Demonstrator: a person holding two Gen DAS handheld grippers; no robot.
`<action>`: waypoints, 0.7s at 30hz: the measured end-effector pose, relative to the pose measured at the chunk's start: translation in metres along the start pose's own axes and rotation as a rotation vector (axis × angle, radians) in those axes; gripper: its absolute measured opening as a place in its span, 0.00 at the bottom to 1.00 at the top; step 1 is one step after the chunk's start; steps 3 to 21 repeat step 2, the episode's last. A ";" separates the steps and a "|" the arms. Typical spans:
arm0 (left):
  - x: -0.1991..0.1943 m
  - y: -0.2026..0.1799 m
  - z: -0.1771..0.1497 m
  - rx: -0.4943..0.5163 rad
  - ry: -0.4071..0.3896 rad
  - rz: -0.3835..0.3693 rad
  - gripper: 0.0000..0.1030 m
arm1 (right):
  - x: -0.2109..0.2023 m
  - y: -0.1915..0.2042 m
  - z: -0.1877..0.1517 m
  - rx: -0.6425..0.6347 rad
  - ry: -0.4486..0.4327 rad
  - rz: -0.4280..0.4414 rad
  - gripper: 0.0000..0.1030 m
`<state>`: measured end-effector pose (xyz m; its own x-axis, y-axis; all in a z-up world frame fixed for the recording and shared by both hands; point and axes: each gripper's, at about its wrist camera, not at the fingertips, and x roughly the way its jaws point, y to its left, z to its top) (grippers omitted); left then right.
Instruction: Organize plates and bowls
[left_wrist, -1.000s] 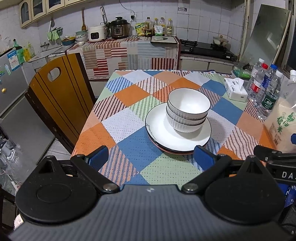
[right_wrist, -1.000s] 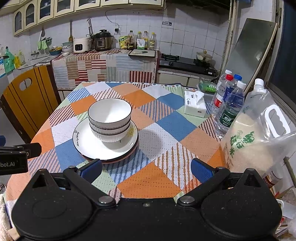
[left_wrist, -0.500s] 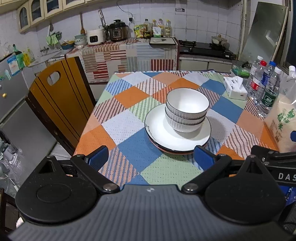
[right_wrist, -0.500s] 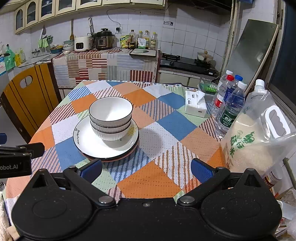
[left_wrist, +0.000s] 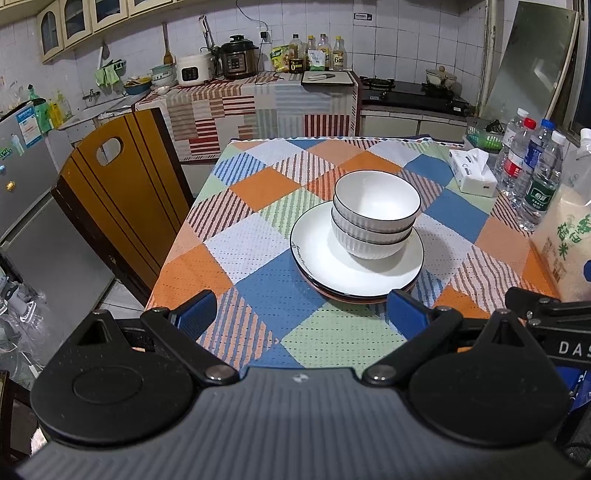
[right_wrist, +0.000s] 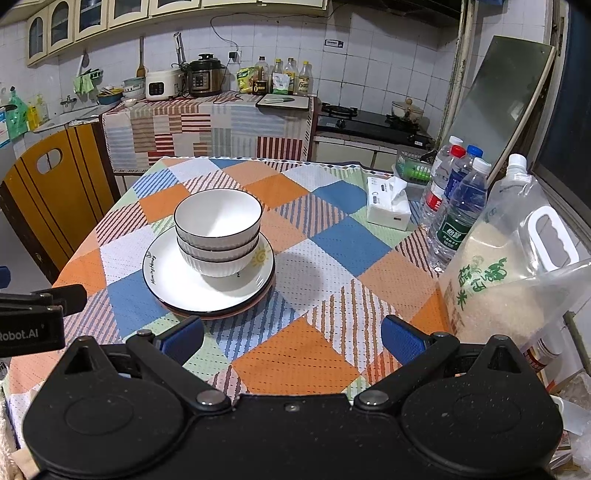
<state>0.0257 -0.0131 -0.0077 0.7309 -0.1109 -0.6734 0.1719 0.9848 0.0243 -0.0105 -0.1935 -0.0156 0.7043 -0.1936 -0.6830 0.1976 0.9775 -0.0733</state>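
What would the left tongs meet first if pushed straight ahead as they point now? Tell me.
Probably the stack of plates: its near rim sits just beyond the open left tongs, slightly toward the right finger. The stacked bowls come after. Depth is unclear; angled lower, they would meet the tablecloth first.

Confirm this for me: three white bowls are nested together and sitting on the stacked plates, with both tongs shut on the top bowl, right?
Not quite. The three nested white bowls do sit on the stacked plates, but neither tongs grip anything. The left tongs and right tongs are both open, short of the stack, as each wrist view shows.
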 end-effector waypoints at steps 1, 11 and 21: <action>0.000 0.000 0.000 0.001 0.000 0.001 0.97 | 0.000 0.000 0.000 0.000 0.000 0.000 1.00; 0.000 0.000 0.000 0.002 0.001 0.001 0.97 | 0.000 0.000 0.000 0.001 0.000 0.000 1.00; 0.000 0.000 0.000 0.002 0.001 0.001 0.97 | 0.000 0.000 0.000 0.001 0.000 0.000 1.00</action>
